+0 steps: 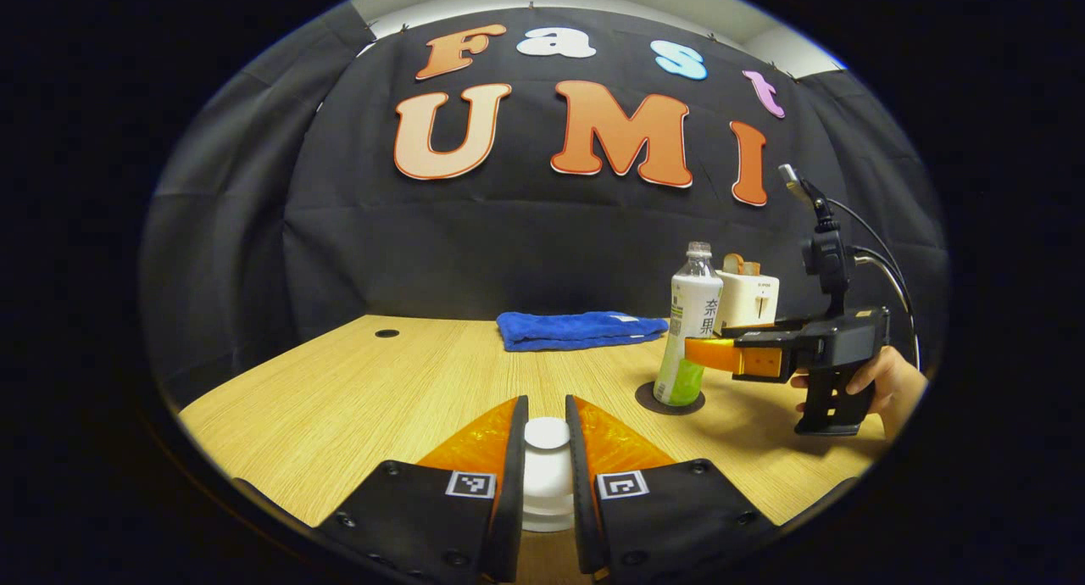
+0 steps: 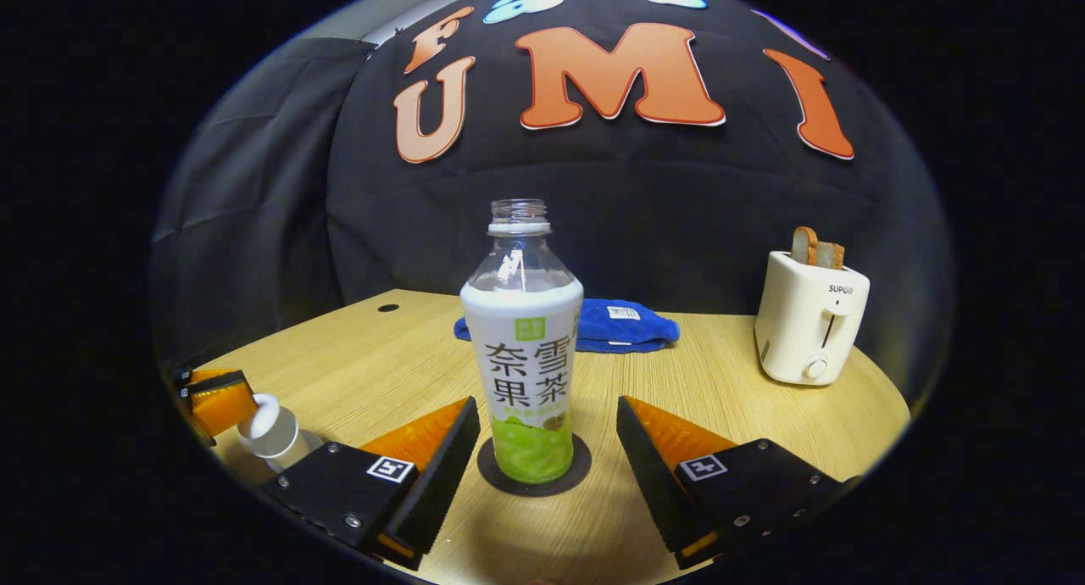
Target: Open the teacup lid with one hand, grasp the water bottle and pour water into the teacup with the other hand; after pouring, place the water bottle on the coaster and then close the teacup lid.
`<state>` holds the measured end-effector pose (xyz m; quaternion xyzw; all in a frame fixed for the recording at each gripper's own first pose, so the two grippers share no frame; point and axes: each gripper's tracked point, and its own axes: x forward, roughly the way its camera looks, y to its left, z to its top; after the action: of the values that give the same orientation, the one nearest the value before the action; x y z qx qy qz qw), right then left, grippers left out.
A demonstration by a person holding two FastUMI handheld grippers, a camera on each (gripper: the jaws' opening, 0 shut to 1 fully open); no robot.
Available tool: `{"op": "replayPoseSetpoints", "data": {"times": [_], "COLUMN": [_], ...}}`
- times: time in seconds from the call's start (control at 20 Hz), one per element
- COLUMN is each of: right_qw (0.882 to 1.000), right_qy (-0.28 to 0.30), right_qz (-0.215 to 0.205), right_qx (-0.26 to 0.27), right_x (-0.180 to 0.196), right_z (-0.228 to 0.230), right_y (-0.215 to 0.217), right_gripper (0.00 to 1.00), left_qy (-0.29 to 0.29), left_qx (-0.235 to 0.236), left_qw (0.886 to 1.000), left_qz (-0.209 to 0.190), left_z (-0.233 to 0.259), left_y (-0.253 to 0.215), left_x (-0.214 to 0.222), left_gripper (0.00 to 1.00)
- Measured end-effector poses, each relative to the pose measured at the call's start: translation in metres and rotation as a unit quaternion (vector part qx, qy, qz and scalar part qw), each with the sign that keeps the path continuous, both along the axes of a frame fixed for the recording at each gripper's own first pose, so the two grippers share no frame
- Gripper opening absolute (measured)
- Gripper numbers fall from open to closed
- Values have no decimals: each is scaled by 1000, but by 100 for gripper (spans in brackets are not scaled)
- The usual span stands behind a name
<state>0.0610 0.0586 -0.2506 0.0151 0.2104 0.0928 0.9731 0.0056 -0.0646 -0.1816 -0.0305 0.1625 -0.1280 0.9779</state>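
The white teacup lid (image 1: 547, 437) sits between the fingers of my left gripper (image 1: 546, 411), which is shut on its knob. Below it is the white teacup (image 1: 547, 509). In the right gripper view the teacup (image 2: 286, 448) stands at the far left with the left gripper (image 2: 216, 403) at its lid (image 2: 258, 415). The uncapped water bottle (image 2: 524, 348), with a white and green label, stands upright on the dark round coaster (image 2: 490, 476). My right gripper (image 2: 547, 407) is open around the bottle, with a gap on each side. From the left gripper view, the right gripper (image 1: 708, 353) sits beside the bottle (image 1: 693, 314).
A folded blue towel (image 2: 623, 326) lies at the back of the wooden table (image 2: 381, 356). A white toaster (image 2: 809, 322) holding bread slices stands at the back right. A hand (image 1: 890, 386) holds the right gripper's handle. A small round hole (image 1: 386, 333) is in the table's far left.
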Motion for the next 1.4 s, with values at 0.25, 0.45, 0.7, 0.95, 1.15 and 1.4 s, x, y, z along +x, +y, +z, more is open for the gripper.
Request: {"op": "replayPoseSetpoints", "data": {"times": [0.25, 0.45, 0.7, 0.95, 1.15, 1.4], "right_qw": [1000, 1000, 998, 996, 993, 989], "right_qy": [-6, -22, -56, -81, -104, -130], "right_qz": [3, 2, -8, -24, -45, -63], "right_qx": [6, 16, 21, 21, 12, 10], "right_x": [-14, -30, -49, -71, -90, -116], "right_z": [8, 25, 57, 89, 115, 145], "right_y": [-3, -8, -22, -34, -46, -57], "right_gripper": [98, 98, 97, 97, 97, 97], "left_qy": [18, 27, 13, -31, -60, -99], "left_qx": [31, 48, 49, 54, 28, 7], "left_qw": [999, 998, 999, 997, 997, 993], "left_qz": [0, -1, 12, 36, 51, 67], "left_z": [-11, -16, -1, 37, 82, 139], "left_y": [-3, -5, -1, 2, 1, 9], "left_x": [-5, -11, -9, -6, -9, -17], "left_gripper": [29, 29, 44, 81, 95, 95]}}
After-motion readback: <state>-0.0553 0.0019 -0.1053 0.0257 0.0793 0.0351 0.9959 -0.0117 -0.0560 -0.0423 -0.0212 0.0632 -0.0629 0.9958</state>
